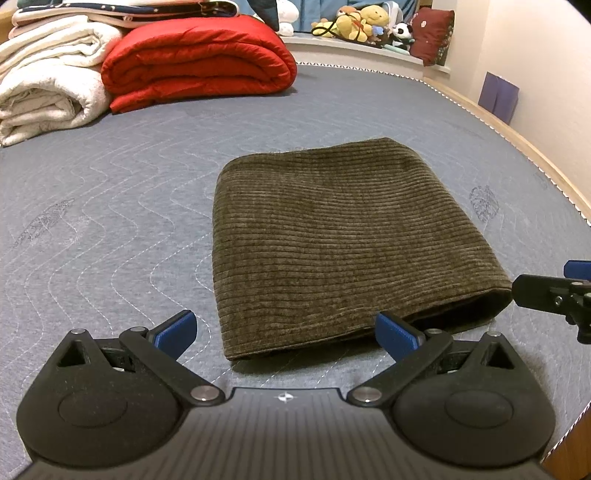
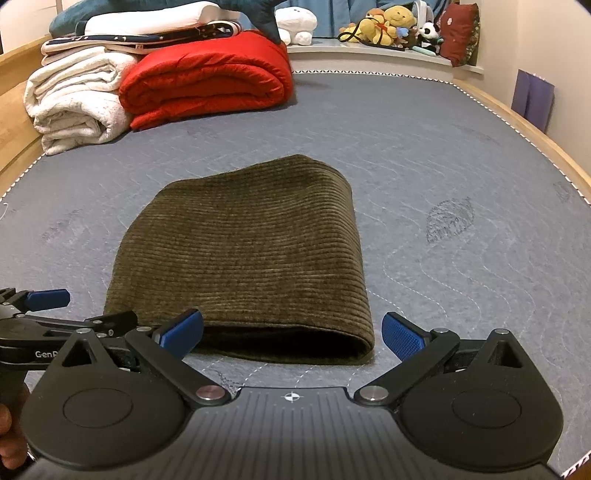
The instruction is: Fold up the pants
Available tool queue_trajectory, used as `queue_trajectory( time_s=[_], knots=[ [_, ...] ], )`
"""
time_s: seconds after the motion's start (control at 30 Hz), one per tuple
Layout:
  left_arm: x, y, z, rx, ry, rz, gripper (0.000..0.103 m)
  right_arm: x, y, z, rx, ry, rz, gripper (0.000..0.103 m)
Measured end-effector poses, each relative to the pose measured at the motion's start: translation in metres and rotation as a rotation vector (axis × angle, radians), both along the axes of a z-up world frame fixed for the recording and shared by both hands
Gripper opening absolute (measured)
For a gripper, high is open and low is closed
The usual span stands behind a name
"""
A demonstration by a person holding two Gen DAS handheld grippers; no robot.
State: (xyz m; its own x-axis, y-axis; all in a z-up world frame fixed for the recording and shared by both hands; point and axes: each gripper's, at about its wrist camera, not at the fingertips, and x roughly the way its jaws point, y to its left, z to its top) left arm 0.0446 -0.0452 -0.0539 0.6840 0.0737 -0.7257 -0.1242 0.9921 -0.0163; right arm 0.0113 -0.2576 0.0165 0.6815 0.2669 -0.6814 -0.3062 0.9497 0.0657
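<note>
Left gripper: the left gripper hovers just short of the near edge of the pants, its blue pads spread wide and holding nothing; its right pad sits just in front of the pants' open near end.
Right gripper: the right gripper also has its fingers spread and empty, low over the mattress at the pants' near right corner.
Gripper spacing: in the right wrist view the left gripper's fingers show at the pants' near left corner, so the two tools sit side by side along that near edge.
Pants: olive corduroy, lying flat mid-mattress as a compact rectangular bundle, layers stacked, a rounded fold on one long side and a dark opening at the near end.
Progress, as a judgement: the folding looks essentially complete; what remains is checking and letting go cleanly.
Doing it well: keep both claws spread and lift straight away from the near edge, so no pad drags the top layer; if the near layers gape, press them flat rather than pinching.
Risk: corduroy grips rubber pads, so a sideways brush could skew the stack.
Beyond the pants: a red quilt and white blankets lie well past the far edge; plush toys sit on the ledge behind.
</note>
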Motion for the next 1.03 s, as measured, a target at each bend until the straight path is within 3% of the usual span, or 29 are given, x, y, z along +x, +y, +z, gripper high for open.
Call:
queue_trajectory(
  time_s=[1.03],
  knots=[
    [-0.0018, -0.0044, 0.0001, 0.004, -0.016, -0.032, 0.103, 0.0000, 0.0042, -0.0033, -0.016, 0.011, 0.022, 0.102]
  ],
)
